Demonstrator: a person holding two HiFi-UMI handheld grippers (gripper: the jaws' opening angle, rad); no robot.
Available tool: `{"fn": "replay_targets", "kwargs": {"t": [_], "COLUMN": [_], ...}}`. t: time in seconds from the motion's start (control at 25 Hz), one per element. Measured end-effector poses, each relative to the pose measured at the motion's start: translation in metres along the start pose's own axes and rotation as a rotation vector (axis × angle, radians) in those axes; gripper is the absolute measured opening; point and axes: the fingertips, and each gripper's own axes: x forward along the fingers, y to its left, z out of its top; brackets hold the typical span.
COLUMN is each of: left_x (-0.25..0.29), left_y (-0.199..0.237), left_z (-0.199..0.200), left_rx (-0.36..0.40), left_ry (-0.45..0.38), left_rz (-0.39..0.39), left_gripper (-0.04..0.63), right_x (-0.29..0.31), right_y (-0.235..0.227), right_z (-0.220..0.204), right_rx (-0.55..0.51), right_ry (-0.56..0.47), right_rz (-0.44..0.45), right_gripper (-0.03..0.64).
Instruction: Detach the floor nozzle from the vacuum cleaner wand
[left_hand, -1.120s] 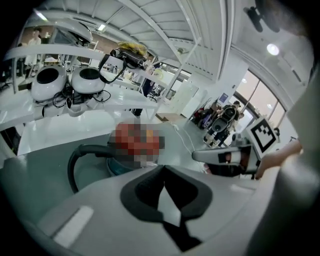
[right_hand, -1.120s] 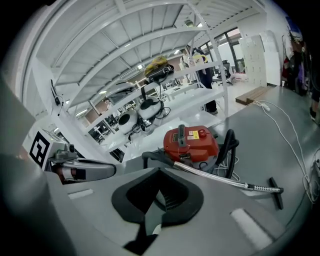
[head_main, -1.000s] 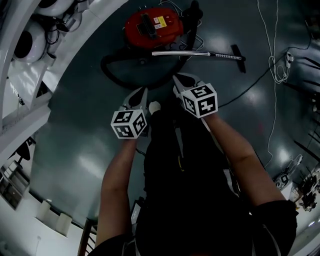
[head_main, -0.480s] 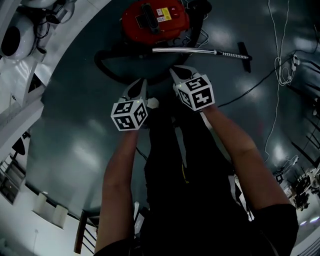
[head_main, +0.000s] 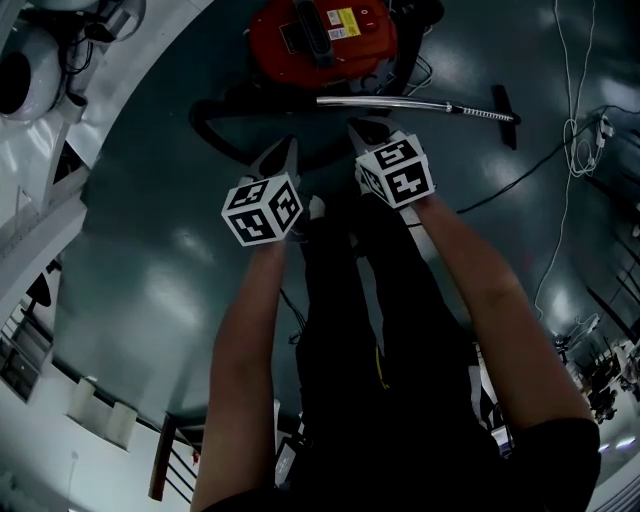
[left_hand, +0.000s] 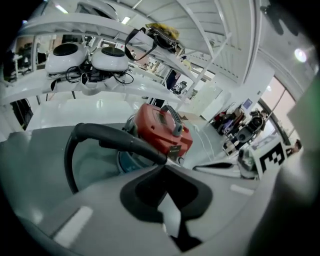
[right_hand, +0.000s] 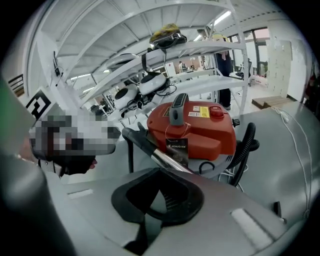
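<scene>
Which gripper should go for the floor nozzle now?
Right, likely. The right gripper is closer to the floor nozzle at the right end of the wand; the left gripper sits further left, by the hose. Both are shut, empty.

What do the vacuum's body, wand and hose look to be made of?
Vacuum body: likely moulded plastic, red and glossy, with soft highlights and a grey carry handle on top.
Wand: probably chromed or polished metal, since it shows as a bright, mirror-like streak.
Hose: seemingly flexible black plastic or rubber, matt, with ribbed corrugations.
</scene>
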Motion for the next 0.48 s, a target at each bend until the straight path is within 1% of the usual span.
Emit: {"fn": "replay_targets", "kwargs": {"t": [0.16, 0.24, 0.32, 0.4, 0.48], "left_x": [0.010, 0.013, 0.014, 0.015, 0.017], "left_y": [0.010, 0.013, 0.016, 0.019, 0.021], "left_z": [0.015, 0.020, 0.024, 0.028, 0.031], "left_rx": [-0.037, -0.068, -0.122, -0.192, -0.257], "left_ry": [-0.040, -0.056, -0.068, -0.080, -0.093], "left_rz": [0.030, 0.040, 0.038, 0.036, 0.038], "left_gripper": [0.009, 0.009, 0.012, 0.053, 0.092], "right_x": [0.015, 0.017, 0.020, 0.023, 0.026], "right_y": [-0.004, -0.005, -0.004, -0.003, -0.004], "right_z": [0.003, 0.004, 0.005, 0.006, 0.007], "right_rx": [-0.034, -0.062, -0.099, -0.135, -0.161], "right_ry": [0.002, 0.007, 0.016, 0.021, 0.022], "right_rz": [0.012, 0.011, 0.014, 0.026, 0.040], "right_gripper": [-0.002, -0.002, 0.000, 0.004, 0.033]}}
